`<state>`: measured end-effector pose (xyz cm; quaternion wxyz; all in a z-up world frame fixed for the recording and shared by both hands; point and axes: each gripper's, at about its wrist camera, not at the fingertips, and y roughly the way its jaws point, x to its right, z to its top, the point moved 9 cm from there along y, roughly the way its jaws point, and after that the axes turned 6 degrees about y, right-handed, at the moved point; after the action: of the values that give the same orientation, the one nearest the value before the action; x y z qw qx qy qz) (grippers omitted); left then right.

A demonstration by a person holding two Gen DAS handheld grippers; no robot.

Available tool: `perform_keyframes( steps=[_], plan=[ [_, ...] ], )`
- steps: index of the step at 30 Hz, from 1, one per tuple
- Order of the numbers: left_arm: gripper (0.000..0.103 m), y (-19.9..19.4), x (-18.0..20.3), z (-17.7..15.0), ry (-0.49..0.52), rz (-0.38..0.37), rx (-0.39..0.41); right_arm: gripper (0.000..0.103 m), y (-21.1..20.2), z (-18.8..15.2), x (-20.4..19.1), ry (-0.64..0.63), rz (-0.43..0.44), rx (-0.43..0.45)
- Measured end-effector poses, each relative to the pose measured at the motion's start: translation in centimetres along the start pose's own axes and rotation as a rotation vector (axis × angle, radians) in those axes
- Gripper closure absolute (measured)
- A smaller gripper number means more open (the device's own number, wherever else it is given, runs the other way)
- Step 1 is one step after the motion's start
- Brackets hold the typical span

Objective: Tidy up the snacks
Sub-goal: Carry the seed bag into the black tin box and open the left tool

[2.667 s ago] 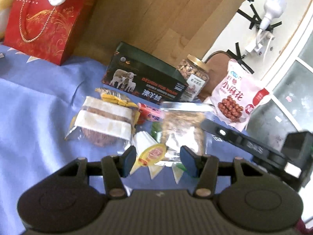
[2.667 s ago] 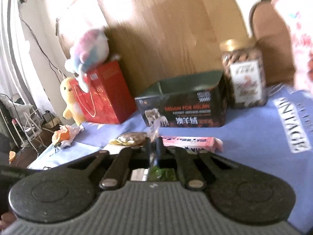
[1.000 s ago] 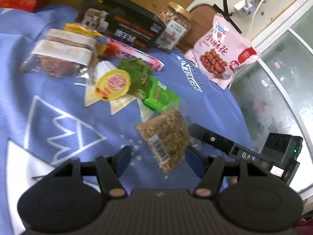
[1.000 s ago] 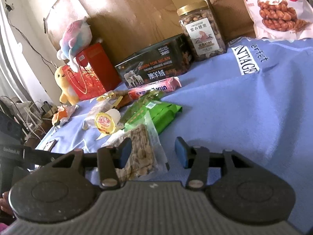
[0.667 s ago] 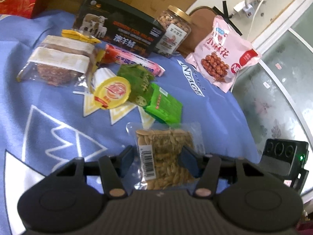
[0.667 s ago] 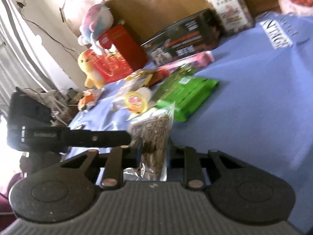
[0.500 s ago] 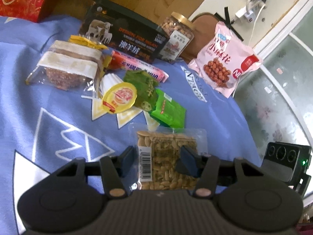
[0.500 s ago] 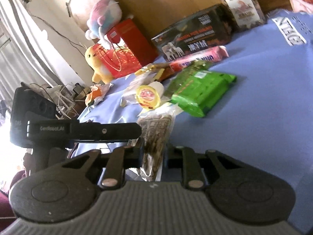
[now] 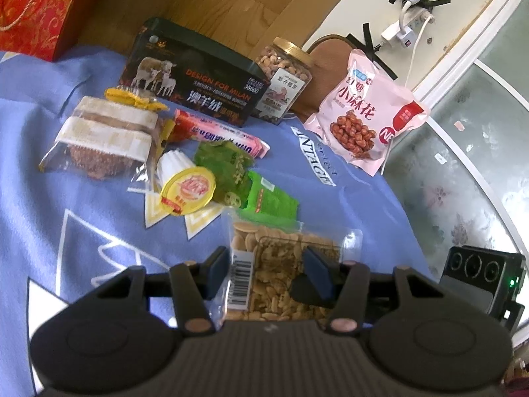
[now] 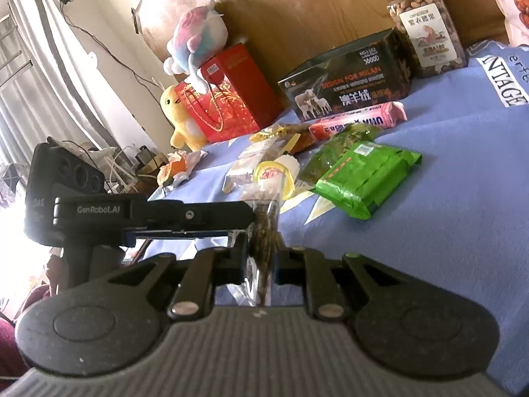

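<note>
A clear bag of seeds (image 9: pixel 281 271) with a barcode label hangs between my two grippers above the blue cloth. My right gripper (image 10: pixel 261 261) is shut on the seed bag (image 10: pixel 263 228), which stands edge-on between its fingers. My left gripper (image 9: pixel 267 269) is open, its blue pads on either side of the bag without pressing it. The left gripper's body (image 10: pixel 132 215) shows at the left of the right wrist view. Other snacks lie beyond: green packets (image 9: pixel 261 195), a yellow-lidded cup (image 9: pixel 186 190), a pink bar (image 9: pixel 218 132) and a clear bag of brown cakes (image 9: pixel 102 139).
A dark box with sheep (image 9: pixel 191 82), a nut jar (image 9: pixel 284 79) and a pink snack bag (image 9: pixel 363 122) stand at the back. A red gift bag (image 9: pixel 36 6) is at back left, with plush toys (image 10: pixel 195 39). A glass door (image 9: pixel 463 165) is right of the table.
My right gripper picked the seed bag off the cloth and lifted it upright. The left gripper moved in so its open pads now flank the bag.
</note>
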<state>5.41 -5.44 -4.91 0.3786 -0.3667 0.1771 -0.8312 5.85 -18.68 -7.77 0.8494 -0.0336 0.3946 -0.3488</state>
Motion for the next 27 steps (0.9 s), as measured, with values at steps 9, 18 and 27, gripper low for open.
perform_keyframes(
  steps=[9, 18, 27],
  plan=[
    [0.053, 0.0, 0.6, 1.2, 0.040, 0.004, 0.008, 0.086, -0.1, 0.8, 0.3, 0.021, 0.008, 0.013],
    [0.053, -0.9, 1.5, 7.0, 0.112, 0.025, 0.108, 0.086, 0.6, 6.2, -1.1, -0.053, 0.029, 0.088],
    [0.051, 1.2, -0.9, 15.2, 0.132, 0.070, 0.171, 0.086, 4.7, 13.4, 0.2, -0.066, 0.043, 0.140]
  ],
)
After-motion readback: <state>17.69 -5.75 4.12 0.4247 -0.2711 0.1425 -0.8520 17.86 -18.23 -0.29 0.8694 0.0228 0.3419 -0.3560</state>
